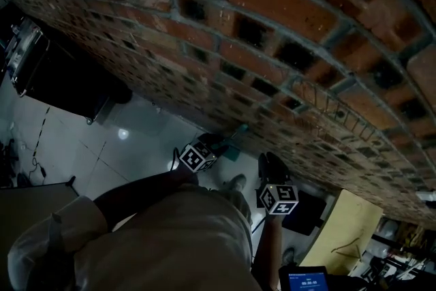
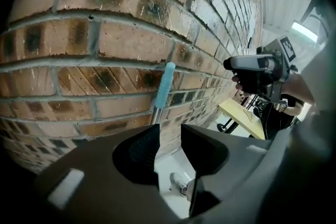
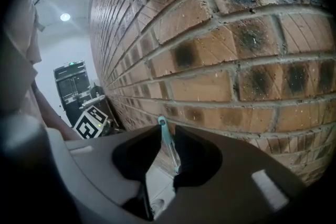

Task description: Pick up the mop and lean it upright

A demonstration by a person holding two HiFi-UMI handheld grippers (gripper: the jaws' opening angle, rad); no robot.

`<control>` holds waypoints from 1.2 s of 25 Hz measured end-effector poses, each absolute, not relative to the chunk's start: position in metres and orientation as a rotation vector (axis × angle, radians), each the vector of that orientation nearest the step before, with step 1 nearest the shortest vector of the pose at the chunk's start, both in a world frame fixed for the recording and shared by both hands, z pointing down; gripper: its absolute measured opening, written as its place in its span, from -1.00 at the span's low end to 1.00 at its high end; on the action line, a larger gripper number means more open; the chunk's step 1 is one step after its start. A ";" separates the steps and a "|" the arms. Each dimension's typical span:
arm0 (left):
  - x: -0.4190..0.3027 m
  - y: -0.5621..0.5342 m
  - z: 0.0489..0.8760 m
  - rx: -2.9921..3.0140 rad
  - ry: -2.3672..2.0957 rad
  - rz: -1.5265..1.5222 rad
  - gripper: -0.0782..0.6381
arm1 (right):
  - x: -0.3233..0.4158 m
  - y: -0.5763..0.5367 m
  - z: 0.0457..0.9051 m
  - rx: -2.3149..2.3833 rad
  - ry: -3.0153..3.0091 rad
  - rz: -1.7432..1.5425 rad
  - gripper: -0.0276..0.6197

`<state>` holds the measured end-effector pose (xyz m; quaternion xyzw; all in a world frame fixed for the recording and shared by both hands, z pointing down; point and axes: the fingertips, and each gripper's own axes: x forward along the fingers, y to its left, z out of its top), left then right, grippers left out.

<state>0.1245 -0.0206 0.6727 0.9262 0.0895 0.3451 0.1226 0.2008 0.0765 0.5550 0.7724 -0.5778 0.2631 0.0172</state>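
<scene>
Brick wall (image 1: 272, 44), mop (image 2: 165, 86) leaning upright against it

The person is holding both arms out ahead of the body. The left arm (image 1: 136, 191) is reaching further forward, and the left gripper (image 2: 169, 128) is pointing downward with its jaws standing well apart, pressing on nothing; the mop handle (image 2: 165, 86) is showing just past one jaw tip. The right arm (image 1: 271, 242) is bending closer in, and the right gripper (image 3: 167, 128) is tilting slightly down, its jaws parted by a narrow gap
</scene>
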 end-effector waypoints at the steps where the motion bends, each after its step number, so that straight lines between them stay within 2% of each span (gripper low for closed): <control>1: 0.128 -0.022 0.678 2.696 0.246 1.019 -0.36 | 0.201 0.076 0.555 2.390 -1.805 0.818 -0.67; 14: 0.166 -0.031 0.753 2.649 0.097 1.199 -0.26 | 0.208 0.077 0.565 2.299 -1.840 0.832 -0.67; 30: 0.191 -0.037 0.782 2.662 0.045 1.286 -0.27 | 0.202 0.076 0.586 2.195 -1.866 0.891 -0.67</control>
